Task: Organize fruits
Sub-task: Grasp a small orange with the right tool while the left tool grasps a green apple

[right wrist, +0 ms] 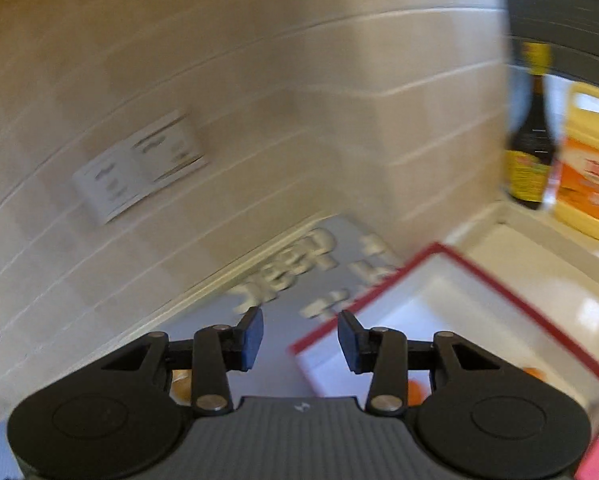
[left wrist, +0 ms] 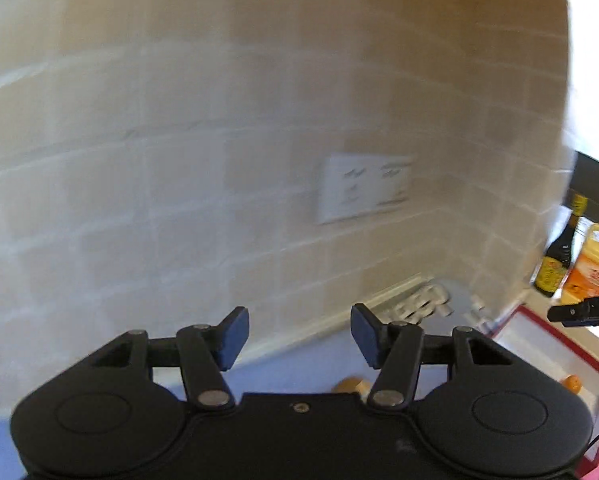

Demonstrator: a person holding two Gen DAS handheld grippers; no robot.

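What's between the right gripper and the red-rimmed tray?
Nothing visible. The right gripper is open and empty, and the red-rimmed tray lies just ahead and to its right over bare blue mat. The orange fruit in the tray sits mostly hidden behind the gripper body.

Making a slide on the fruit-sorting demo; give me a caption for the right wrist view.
Open right gripper raised toward the tiled wall, above a red-rimmed white tray holding orange fruit.

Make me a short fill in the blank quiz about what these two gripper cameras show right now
1. The white tray has a ___ rim.
2. Both the left gripper and the right gripper hold ___.
3. The dark bottle stands beside a ___ jug.

Answers: red; nothing; yellow
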